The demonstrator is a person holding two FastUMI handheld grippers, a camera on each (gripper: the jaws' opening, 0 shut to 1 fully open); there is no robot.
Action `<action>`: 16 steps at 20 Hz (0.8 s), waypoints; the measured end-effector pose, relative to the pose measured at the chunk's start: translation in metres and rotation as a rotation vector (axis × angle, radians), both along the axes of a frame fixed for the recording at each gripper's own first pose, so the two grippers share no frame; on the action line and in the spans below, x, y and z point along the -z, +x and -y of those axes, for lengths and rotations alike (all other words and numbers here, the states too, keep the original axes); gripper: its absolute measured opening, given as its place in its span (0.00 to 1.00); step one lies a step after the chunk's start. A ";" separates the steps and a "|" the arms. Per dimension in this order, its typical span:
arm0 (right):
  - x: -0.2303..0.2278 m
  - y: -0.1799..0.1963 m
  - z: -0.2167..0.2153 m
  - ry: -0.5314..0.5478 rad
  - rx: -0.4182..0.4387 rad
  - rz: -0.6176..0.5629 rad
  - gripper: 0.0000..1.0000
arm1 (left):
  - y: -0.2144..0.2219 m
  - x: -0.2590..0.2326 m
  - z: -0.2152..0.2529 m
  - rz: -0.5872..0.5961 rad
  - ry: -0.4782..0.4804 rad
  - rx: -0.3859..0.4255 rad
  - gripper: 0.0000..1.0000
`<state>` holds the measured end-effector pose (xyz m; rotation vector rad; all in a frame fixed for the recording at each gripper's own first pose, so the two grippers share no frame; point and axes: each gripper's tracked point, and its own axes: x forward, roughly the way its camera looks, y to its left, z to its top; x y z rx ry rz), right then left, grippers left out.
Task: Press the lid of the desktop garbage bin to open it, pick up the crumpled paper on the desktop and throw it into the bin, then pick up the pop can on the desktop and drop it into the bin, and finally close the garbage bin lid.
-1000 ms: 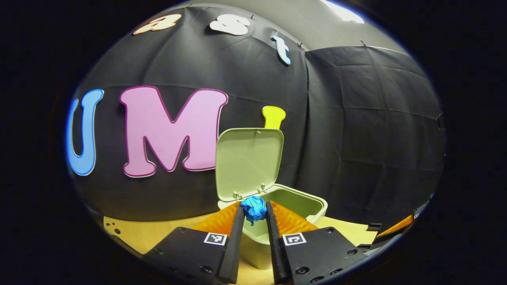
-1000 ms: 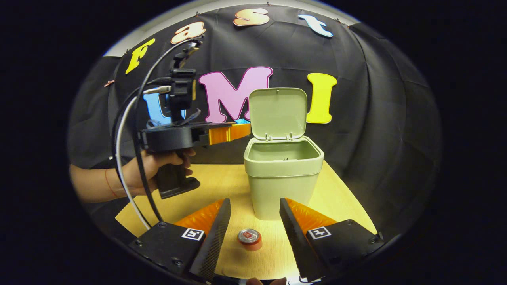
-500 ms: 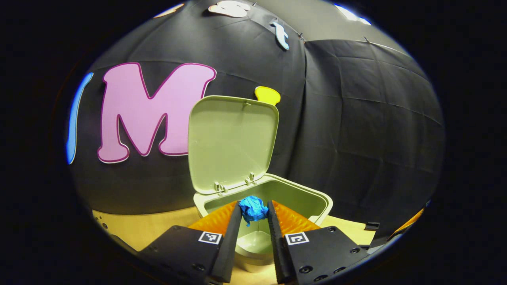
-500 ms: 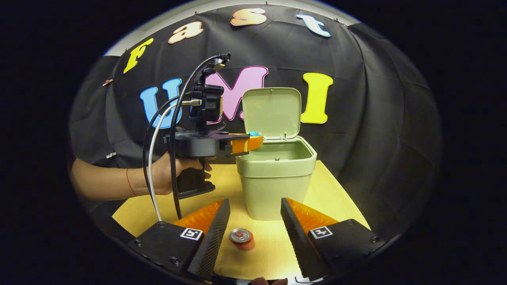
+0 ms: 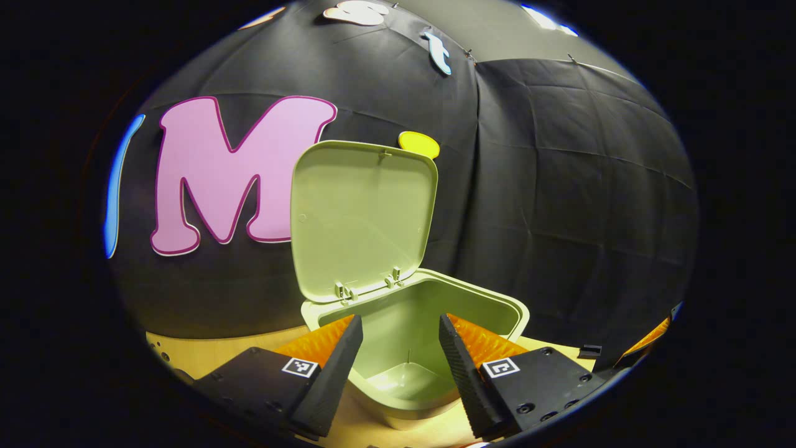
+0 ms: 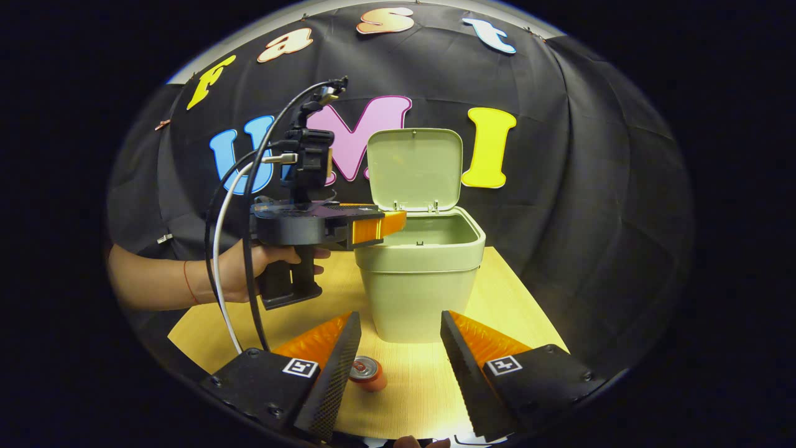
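Left gripper view
- Left hand-held gripper (image 5: 396, 345): fingers spread wide apart, nothing between them, held over the near rim of the bin.
- Garbage bin (image 5: 504, 308): pale green, open; the inside wall and floor show between the fingers.
- Lid (image 5: 360, 214): swung up on its hinges, standing upright behind the opening.
- Bench (image 5: 205, 351): light wood, showing to the left of and below the bin.

Right gripper view
- Right hand-held gripper (image 6: 398, 348): fingers apart, empty, low over the bench (image 6: 497, 298).
- Pop can (image 6: 367, 372): lying on the bench between the right fingers, just beside the left-hand one.
- Garbage bin (image 6: 420, 286): standing on the bench beyond the can, lid (image 6: 415, 168) up.
- Left hand-held gripper (image 6: 392, 223): held level by a hand (image 6: 242, 274), its tips over the bin's left rim.
- Crumpled paper: cannot tell where it lies.
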<state>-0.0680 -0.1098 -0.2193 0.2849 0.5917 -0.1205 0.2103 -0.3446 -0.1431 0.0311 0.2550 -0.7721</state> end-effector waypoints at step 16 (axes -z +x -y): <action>0.081 -0.018 -0.061 0.097 -0.123 -0.178 0.82 | -0.077 -0.056 -0.131 0.072 -0.005 -0.218 0.94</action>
